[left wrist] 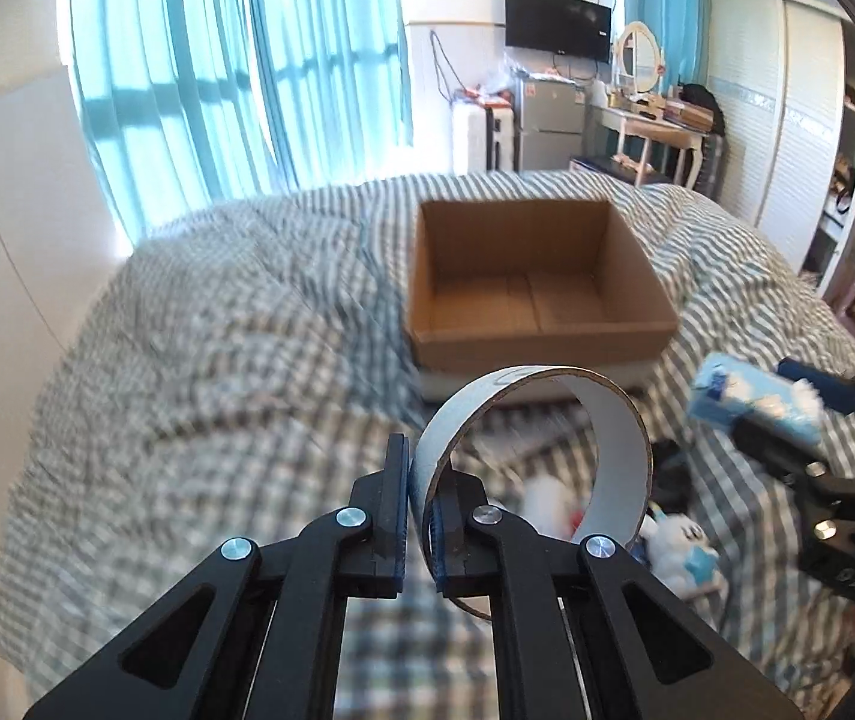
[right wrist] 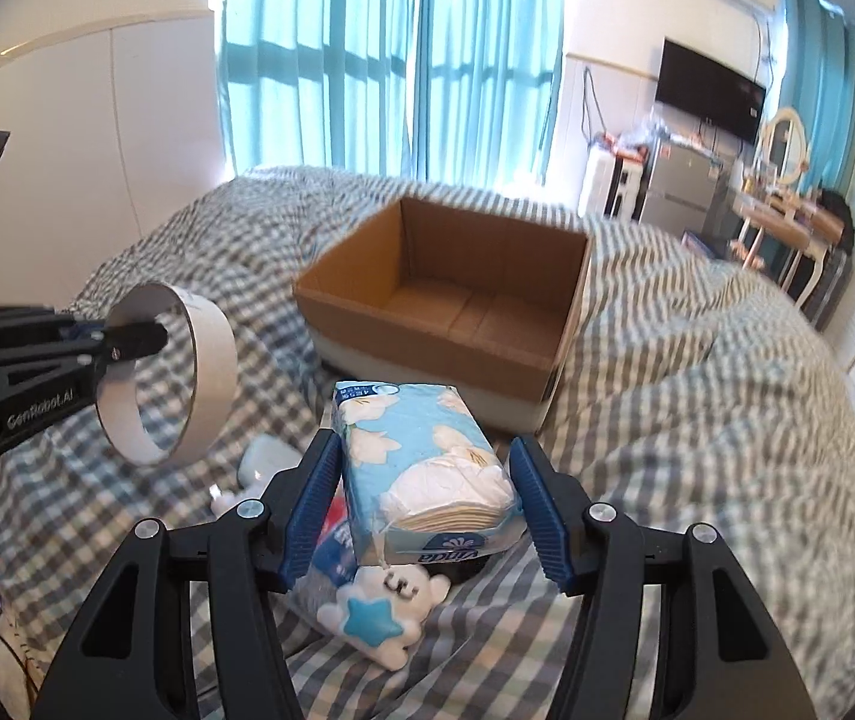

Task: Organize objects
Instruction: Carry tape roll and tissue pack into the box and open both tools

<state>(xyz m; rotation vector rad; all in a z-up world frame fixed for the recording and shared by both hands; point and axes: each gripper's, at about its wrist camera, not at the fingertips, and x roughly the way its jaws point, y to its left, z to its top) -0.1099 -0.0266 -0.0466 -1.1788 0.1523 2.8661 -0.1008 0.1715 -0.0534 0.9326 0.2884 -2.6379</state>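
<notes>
My left gripper [left wrist: 421,480] is shut on the wall of a white cardboard tape ring [left wrist: 613,450] and holds it in the air above the bed; it shows in the right wrist view [right wrist: 145,336] with the ring [right wrist: 211,372]. My right gripper [right wrist: 427,480] is shut on a light blue tissue pack [right wrist: 421,456], also seen from the left wrist view [left wrist: 751,396]. An open, empty cardboard box [left wrist: 535,276] [right wrist: 451,300] sits on the striped bed ahead of both grippers.
On the checked quilt [right wrist: 697,420] below the grippers lie a white plush toy with a blue star [right wrist: 385,612] [left wrist: 685,546], a white object [right wrist: 265,456] and a blue-red packet [right wrist: 331,546]. A dresser [left wrist: 655,126], fridge and wardrobe stand beyond the bed.
</notes>
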